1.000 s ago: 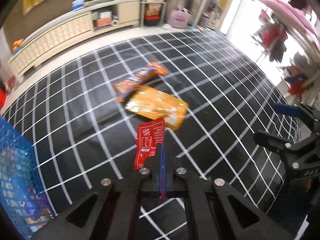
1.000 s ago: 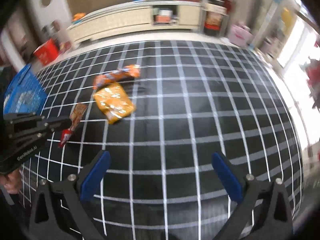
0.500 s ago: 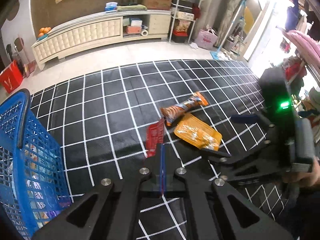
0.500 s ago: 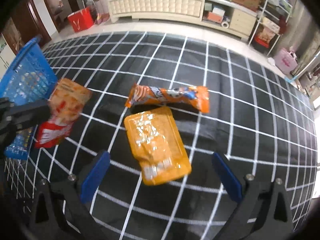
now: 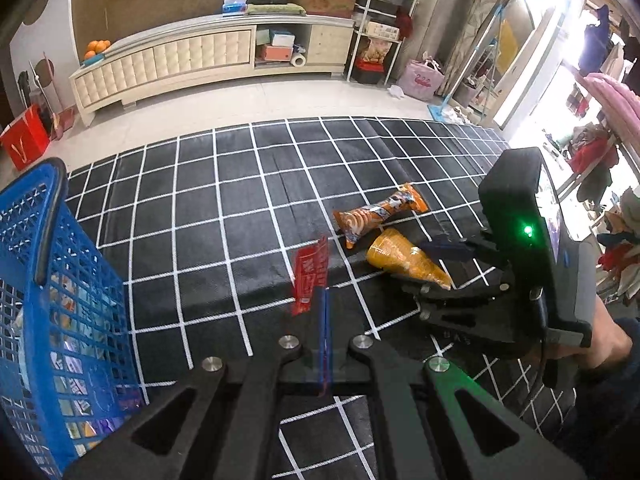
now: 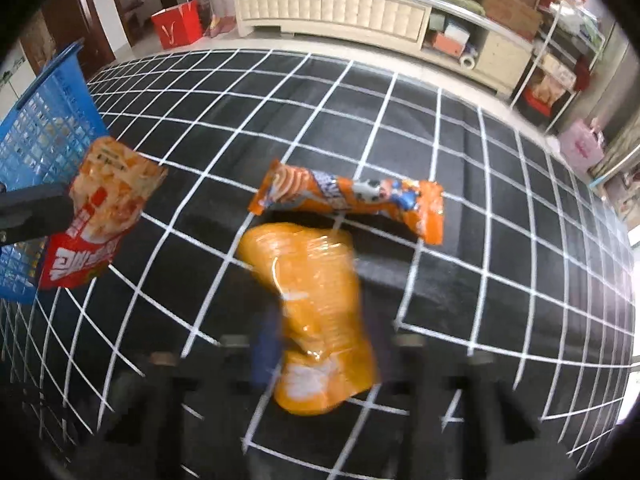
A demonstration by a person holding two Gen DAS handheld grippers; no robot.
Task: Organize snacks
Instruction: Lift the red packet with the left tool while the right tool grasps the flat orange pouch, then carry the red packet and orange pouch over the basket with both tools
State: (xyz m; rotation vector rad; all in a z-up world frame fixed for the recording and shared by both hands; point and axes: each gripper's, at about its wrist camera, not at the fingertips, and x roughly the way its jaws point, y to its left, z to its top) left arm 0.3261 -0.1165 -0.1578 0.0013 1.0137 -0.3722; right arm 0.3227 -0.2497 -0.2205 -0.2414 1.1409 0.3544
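Observation:
My left gripper (image 5: 323, 294) is shut on the edge of a red snack packet (image 5: 309, 276), which hangs above the black grid mat; the right wrist view shows that packet (image 6: 100, 216) at the left. My right gripper (image 6: 324, 338) is closing, its blurred jaws pinching a yellow-orange snack packet (image 6: 316, 292) that crumples between them. In the left wrist view the right gripper (image 5: 440, 266) grips that packet (image 5: 404, 260) low on the mat. A long orange snack packet (image 6: 352, 196) lies flat just beyond it.
A blue plastic basket (image 5: 48, 280) holding several packets stands at the left edge of the mat (image 5: 240, 200). Beyond the mat are a tiled floor, a long cream cabinet (image 5: 200, 56) and shelves. A person's hand (image 5: 604, 340) holds the right gripper.
The right gripper came down over the yellow-orange packet and its jaws went from wide open to pinching it. The left gripper kept the red packet and drew back toward the basket.

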